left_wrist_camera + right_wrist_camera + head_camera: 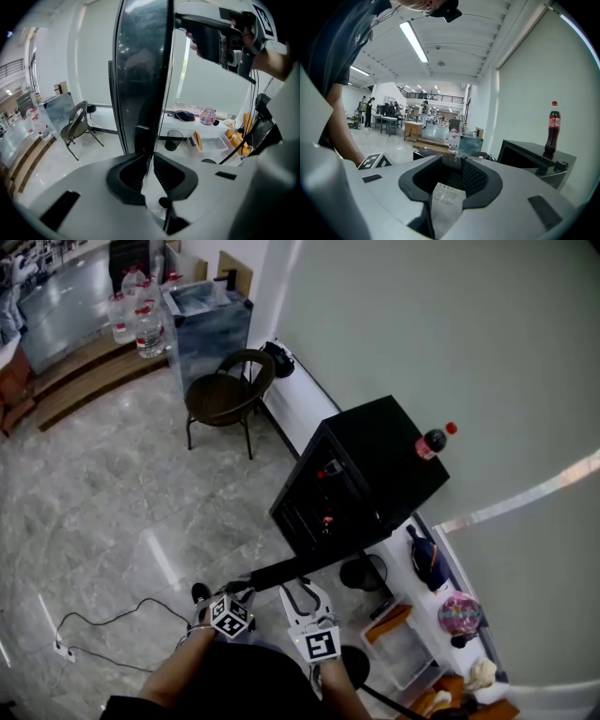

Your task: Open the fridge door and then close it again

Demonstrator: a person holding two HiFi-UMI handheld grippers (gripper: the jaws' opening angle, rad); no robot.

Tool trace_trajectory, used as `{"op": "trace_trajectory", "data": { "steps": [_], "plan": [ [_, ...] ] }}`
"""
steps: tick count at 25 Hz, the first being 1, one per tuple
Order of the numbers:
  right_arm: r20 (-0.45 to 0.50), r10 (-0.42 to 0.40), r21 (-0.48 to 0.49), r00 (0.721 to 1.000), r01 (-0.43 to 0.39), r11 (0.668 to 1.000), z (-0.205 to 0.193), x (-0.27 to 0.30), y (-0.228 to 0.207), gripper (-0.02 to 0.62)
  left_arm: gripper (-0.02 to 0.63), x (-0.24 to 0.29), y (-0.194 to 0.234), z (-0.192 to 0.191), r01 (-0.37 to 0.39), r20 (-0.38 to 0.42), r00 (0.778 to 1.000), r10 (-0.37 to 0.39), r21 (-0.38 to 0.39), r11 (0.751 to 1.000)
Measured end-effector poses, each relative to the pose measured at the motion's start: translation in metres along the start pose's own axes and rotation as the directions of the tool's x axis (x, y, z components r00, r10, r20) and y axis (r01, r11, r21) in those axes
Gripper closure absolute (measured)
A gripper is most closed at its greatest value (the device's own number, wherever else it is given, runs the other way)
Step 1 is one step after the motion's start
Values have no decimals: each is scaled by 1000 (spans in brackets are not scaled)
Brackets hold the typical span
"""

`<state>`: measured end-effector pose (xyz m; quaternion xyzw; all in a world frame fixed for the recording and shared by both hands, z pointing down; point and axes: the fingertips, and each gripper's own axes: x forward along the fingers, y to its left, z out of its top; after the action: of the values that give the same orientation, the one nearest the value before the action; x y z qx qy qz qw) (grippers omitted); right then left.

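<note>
1. Fridge (375,474): black, set on a low white surface (295,413) along the right wall. A cola bottle (431,442) is stood upright on its top, toward the far right corner.
2. Fridge door (309,566) is swung wide open toward the near side, so the shelves inside are exposed. The opening half of the task is judged done or nearly so. The closing is not yet done.
3. Left gripper (149,168): the jaws are drawn almost together and clamped on the free edge of the door, which is seen edge-on in the left gripper view. This hold, far from the hinge, is judged to have been chosen so the door can be swung with little effort and guided both ways.
4. Right gripper (452,176): it is held just right of the left one and pointed toward the Fridge. Its jaws are apart and nothing is gripped; only a printed paper slip (447,197) shows at the base of the gap. It is judged to be kept off the door so the swing is not blocked.
5. Risk noted: the bottle could be shaken if the door is shut hard. A chair (225,395) is set well apart, far left.
</note>
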<state>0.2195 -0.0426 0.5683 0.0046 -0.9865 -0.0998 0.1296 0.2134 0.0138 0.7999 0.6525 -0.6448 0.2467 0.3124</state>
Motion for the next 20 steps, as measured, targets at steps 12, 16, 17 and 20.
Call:
{"op": "trace_trajectory", "data": {
  "steps": [12,16,17,20],
  "plan": [
    [-40,-164,50,986,165,985,12,70,-27,485,554,22,82,30,125,-2,992,-126,135,983],
    [-66,-220,63,973,224,973,14,95,-42,484,552,33,112,45,172,-11,985,-173,195,966],
    [-71,-231,64,970,236,970,15,101,-46,483,551,36,119,49,179,-14,984,-180,204,962],
    [-73,-261,63,963,266,962,18,120,-63,483,546,49,140,65,187,-16,982,-188,218,958]
  ]
}}
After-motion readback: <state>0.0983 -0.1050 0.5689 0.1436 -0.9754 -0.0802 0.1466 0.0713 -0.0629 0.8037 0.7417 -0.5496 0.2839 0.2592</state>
